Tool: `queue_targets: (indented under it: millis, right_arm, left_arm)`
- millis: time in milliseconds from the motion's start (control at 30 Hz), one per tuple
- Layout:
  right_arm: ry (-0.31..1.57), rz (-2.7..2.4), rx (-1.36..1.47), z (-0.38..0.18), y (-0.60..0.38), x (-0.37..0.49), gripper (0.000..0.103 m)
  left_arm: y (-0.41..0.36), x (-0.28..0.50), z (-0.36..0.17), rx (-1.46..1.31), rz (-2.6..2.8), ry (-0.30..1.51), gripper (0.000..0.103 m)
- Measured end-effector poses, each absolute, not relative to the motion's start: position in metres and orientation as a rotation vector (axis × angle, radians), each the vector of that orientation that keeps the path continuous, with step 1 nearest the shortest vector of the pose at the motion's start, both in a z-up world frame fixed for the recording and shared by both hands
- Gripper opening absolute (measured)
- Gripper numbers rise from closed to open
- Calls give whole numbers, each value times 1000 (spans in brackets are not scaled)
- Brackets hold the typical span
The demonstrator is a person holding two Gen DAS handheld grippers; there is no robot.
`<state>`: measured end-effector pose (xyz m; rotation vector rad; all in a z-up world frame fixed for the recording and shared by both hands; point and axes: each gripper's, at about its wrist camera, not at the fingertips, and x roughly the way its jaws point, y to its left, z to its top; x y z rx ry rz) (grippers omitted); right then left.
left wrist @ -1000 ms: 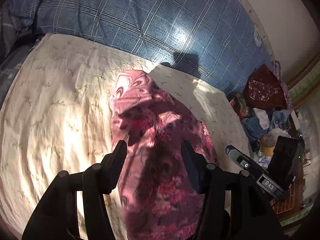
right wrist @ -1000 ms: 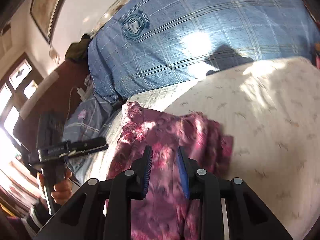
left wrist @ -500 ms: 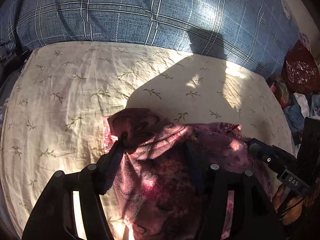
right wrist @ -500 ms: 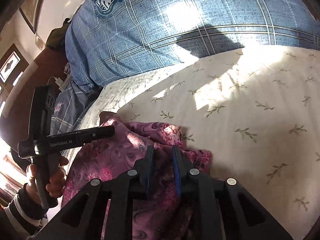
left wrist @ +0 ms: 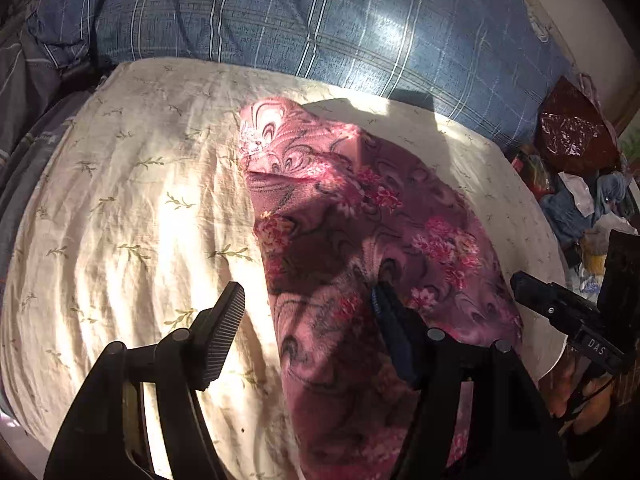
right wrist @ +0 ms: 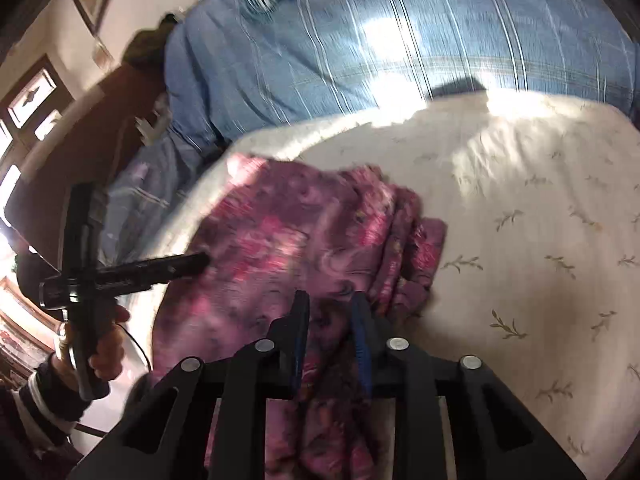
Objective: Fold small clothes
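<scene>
A pink floral garment (left wrist: 360, 240) lies lengthwise on the cream leaf-print sheet (left wrist: 120, 208), folded over on itself. My left gripper (left wrist: 308, 304) is open over its near end, left finger above the sheet, right finger on the cloth. In the right wrist view the same garment (right wrist: 288, 248) lies bunched at the sheet's (right wrist: 540, 240) left edge. My right gripper (right wrist: 328, 312) has a narrow gap with garment cloth between its fingers. The left gripper (right wrist: 188, 262) shows at the left, held in a hand.
A blue plaid pillow (left wrist: 320, 28) runs along the back of the bed, also in the right wrist view (right wrist: 400, 40). A clutter of bags and clothes (left wrist: 576, 168) sits off the bed's right side. The right gripper's body (left wrist: 568, 312) shows at the right edge.
The garment, bunched up half a second ago, is now laid out long across the sheet. My left gripper has let go and drawn back. My right gripper pulled back, its fingers a little wider.
</scene>
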<state>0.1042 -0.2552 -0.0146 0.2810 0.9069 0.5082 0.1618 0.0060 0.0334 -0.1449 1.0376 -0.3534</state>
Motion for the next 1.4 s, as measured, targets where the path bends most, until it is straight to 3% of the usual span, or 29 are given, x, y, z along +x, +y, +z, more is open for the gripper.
queue_targets:
  millis: [133, 200, 267, 467, 500, 567, 867, 1033, 1400]
  right_arm:
    - [947, 551, 215, -24, -244, 67, 40]
    - [1042, 494, 193, -54, -238, 63, 40]
    - [1016, 467, 236, -64, -237, 60, 41]
    - [1060, 371, 169, -40, -231, 54, 43]
    - [1056, 345, 155, -36, -233, 50, 47]
    - [1046, 282, 140, -31, -238, 38, 67]
    - [1152, 135, 123, -33, -231, 5, 75]
    - [1064, 82, -27, -20, -214, -16, 89]
    - [918, 35, -123, -3, -208, -39, 96]
  left_arm:
    - [-3, 123, 30, -57, -375, 1044, 69]
    - [-12, 111, 9, -45, -363, 1092, 73]
    - [-11, 105, 3, -82, -298, 1060, 86]
    - [0, 95, 16, -112, -260, 1088, 86]
    - [-1, 89, 20, -78, -249, 1072, 86]
    - [-4, 74, 26, -12, -238, 1044, 86]
    - [-25, 30, 38, 160, -227, 976, 86]
    - [-24, 21, 42, 172, -207, 964, 86]
    - [-22, -1, 47, 229, -119, 905, 86]
